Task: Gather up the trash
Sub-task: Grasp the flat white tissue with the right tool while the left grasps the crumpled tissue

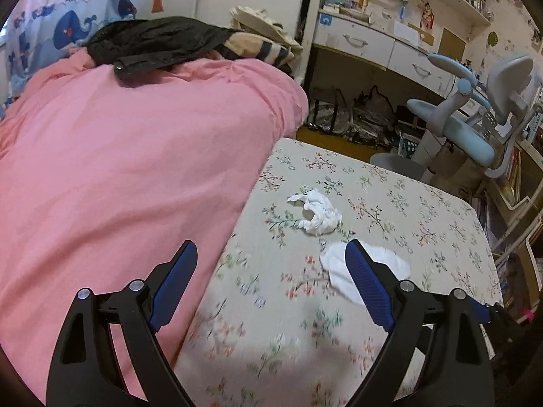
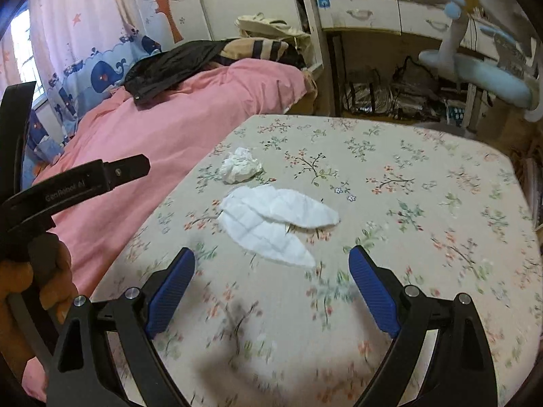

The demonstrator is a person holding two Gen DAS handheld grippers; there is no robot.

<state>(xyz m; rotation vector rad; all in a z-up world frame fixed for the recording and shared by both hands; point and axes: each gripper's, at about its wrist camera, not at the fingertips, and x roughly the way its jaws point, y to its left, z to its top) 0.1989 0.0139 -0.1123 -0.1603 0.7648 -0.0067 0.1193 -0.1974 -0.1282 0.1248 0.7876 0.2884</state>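
A crumpled white tissue (image 1: 317,213) (image 2: 240,169) and a flat torn white tissue (image 1: 395,264) (image 2: 275,220) lie on a floral-cloth table (image 1: 424,210) (image 2: 407,186). My left gripper (image 1: 271,257) is open and empty, above the table's left edge; its right finger partly covers the flat tissue. My right gripper (image 2: 271,264) is open and empty, just short of the flat tissue. The left tool's body (image 2: 78,179) and the hand on it show at the left of the right wrist view.
A bed with a pink cover (image 1: 118,169) (image 2: 169,125) adjoins the table's left side, with a black jacket (image 1: 152,44) (image 2: 169,64) on it. A blue desk chair (image 1: 475,129) (image 2: 475,68), a white desk with drawers (image 1: 373,44) and bags under it stand behind.
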